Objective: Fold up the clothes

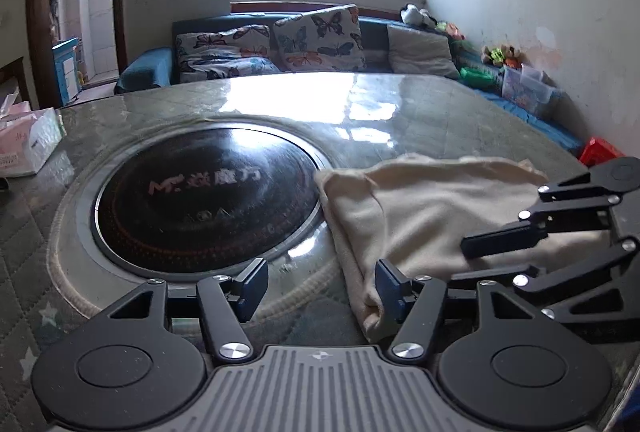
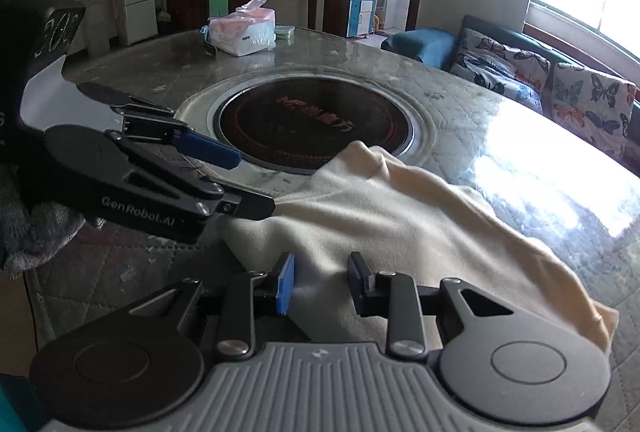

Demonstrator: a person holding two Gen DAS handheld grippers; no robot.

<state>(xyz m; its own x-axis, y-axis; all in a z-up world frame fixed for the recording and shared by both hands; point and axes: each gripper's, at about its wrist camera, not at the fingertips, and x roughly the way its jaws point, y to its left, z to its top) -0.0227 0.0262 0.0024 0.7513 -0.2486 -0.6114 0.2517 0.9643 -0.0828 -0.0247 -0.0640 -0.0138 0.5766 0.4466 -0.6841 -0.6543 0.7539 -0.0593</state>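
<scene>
A cream cloth (image 1: 424,207) lies folded on the table, right of the round black cooktop (image 1: 204,199). My left gripper (image 1: 320,286) is open at the cloth's near left corner, its right finger touching the cloth edge. My right gripper (image 1: 476,262) reaches in from the right over the cloth. In the right wrist view the cloth (image 2: 384,216) spreads ahead; my right gripper (image 2: 320,282) is open just above its near edge, holding nothing. The left gripper (image 2: 248,183) shows open at the cloth's left edge.
The quilted table (image 1: 400,103) has a glossy cover. A tissue pack (image 2: 244,31) stands at the far side beyond the cooktop (image 2: 312,123). A sofa with butterfly cushions (image 1: 316,35) is behind the table. A grey towel (image 2: 36,228) lies at the left.
</scene>
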